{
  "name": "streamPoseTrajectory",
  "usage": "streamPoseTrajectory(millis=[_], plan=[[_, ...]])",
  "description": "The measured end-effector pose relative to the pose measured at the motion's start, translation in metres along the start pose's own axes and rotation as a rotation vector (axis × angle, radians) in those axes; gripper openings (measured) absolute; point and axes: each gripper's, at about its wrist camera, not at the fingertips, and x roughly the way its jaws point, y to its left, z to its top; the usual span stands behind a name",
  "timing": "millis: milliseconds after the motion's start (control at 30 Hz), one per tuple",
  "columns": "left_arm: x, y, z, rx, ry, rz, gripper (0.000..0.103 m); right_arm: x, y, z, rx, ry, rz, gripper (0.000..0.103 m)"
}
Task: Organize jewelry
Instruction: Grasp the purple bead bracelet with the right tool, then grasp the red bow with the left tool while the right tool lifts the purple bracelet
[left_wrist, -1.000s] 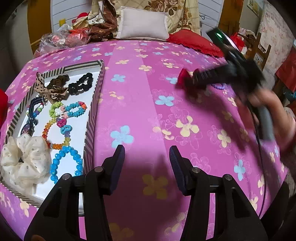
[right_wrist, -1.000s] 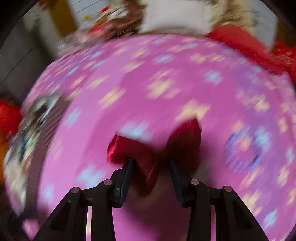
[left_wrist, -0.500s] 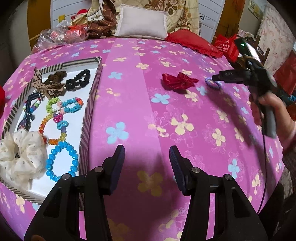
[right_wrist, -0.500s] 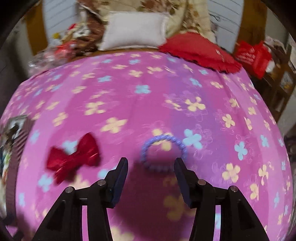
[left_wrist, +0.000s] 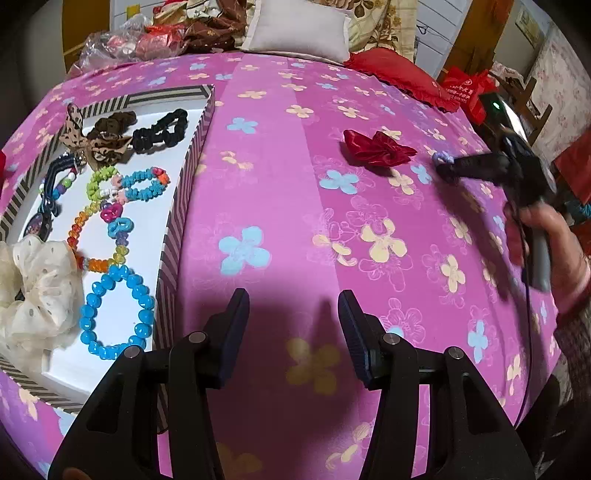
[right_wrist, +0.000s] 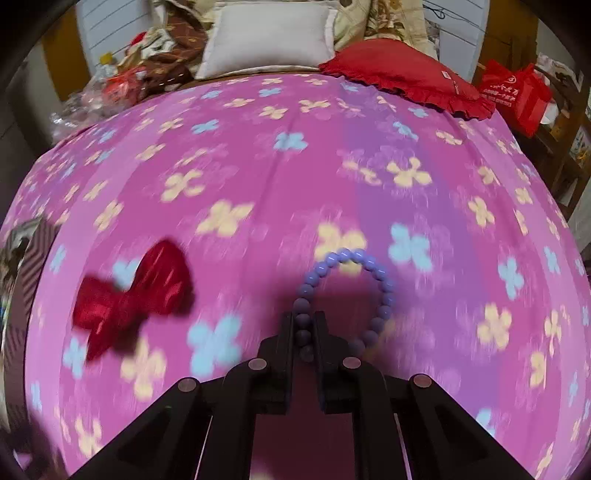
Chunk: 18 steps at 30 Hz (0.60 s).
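Observation:
On the pink flowered bedspread lies a purple bead bracelet (right_wrist: 354, 284), and my right gripper (right_wrist: 303, 328) is shut on its near left side. A red satin bow (right_wrist: 129, 295) lies to the left of it. In the left wrist view the same red bow (left_wrist: 376, 149) sits far right, with the right gripper (left_wrist: 448, 168) beyond it at the purple bracelet (left_wrist: 441, 158). My left gripper (left_wrist: 293, 332) hangs open over bare bedspread, nothing between its fingers. The striped tray (left_wrist: 177, 221) on the left holds bead bracelets, scrunchies and a cream bow.
A white pillow (right_wrist: 266, 35) and a red cushion (right_wrist: 402, 77) lie at the bed's far end, with bags and cloth heaped at the back left (left_wrist: 155, 40). A red bag (right_wrist: 517, 92) and wooden furniture stand off the bed's right side. A person's hand (left_wrist: 550, 240) holds the right gripper.
The right gripper left the red bow on the bedspread, moved right to the purple bracelet and shut on it. The left gripper has stayed put.

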Motion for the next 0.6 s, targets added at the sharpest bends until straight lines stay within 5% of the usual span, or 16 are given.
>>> streamPoseTrajectory(millis=[200, 333, 600], plan=[[0.0, -0.001, 0.004, -0.02, 0.017, -0.014, 0.049, -0.031, 0.008, -0.057, -0.022, -0.021, 0.098, 0.009], [0.004, -0.006, 0.024, -0.068, 0.034, -0.017, 0.049, -0.037, 0.012, -0.074, -0.046, -0.092, 0.074, 0.009], [0.046, -0.059, 0.102, 0.031, 0.054, 0.018, 0.054, -0.037, 0.004, -0.079, -0.039, -0.178, 0.149, 0.014]])
